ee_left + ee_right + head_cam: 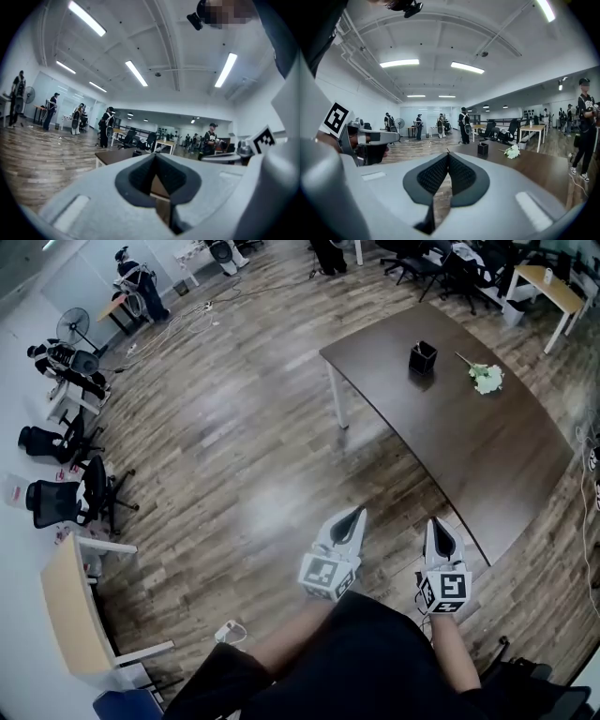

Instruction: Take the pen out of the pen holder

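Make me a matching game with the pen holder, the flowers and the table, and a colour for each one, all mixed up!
Things:
1. pen holder
2. flowers
3. table

Colours:
A. white
B. dark brown
C. black

Right pairs: 1-C, 2-A, 3-B.

Dark brown table (450,442) on wood floor (225,427), right. Black pen holder (423,356) at far end; white flower bunch (486,379) near its right, apart.
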Action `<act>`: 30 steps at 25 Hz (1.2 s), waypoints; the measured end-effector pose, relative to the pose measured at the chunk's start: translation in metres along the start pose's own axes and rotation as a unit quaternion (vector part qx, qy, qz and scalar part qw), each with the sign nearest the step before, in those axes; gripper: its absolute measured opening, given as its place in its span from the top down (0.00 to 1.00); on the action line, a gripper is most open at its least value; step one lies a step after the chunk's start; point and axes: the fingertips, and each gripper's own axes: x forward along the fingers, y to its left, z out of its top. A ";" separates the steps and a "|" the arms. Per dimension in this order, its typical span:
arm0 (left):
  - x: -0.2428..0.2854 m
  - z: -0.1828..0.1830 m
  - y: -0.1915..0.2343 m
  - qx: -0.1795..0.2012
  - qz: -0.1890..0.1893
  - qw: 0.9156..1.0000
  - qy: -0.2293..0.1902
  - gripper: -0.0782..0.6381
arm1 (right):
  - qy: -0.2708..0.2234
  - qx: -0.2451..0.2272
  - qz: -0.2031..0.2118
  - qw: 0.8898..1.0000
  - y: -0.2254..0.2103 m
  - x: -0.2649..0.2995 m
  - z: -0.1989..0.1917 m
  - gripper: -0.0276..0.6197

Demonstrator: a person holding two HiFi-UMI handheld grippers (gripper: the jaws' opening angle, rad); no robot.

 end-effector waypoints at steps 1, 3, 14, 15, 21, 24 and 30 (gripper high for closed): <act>0.014 0.006 0.014 0.001 -0.006 1.000 0.003 0.89 | 0.009 0.007 -0.004 1.000 -0.003 0.020 0.001 0.96; 0.039 0.018 0.043 0.008 -0.016 1.000 0.006 0.89 | 0.021 0.010 -0.016 1.000 -0.007 0.058 0.008 0.96; 0.125 0.059 0.182 0.013 -0.059 0.998 0.004 0.89 | 0.033 -0.002 -0.066 0.997 -0.001 0.217 0.061 0.96; 0.130 0.059 0.194 0.013 -0.062 0.998 0.005 0.89 | 0.037 -0.001 -0.069 0.997 0.000 0.229 0.060 0.96; 0.148 0.052 0.252 0.000 -0.073 0.997 0.014 0.89 | 0.055 -0.007 -0.072 0.996 0.016 0.282 0.063 0.96; 0.157 0.059 0.269 -0.008 -0.068 0.998 0.005 0.89 | 0.056 -0.010 -0.077 0.995 0.014 0.300 0.067 0.96; 0.174 0.066 0.295 -0.012 -0.054 0.998 -0.023 0.89 | 0.057 -0.010 -0.069 0.996 0.014 0.332 0.066 0.96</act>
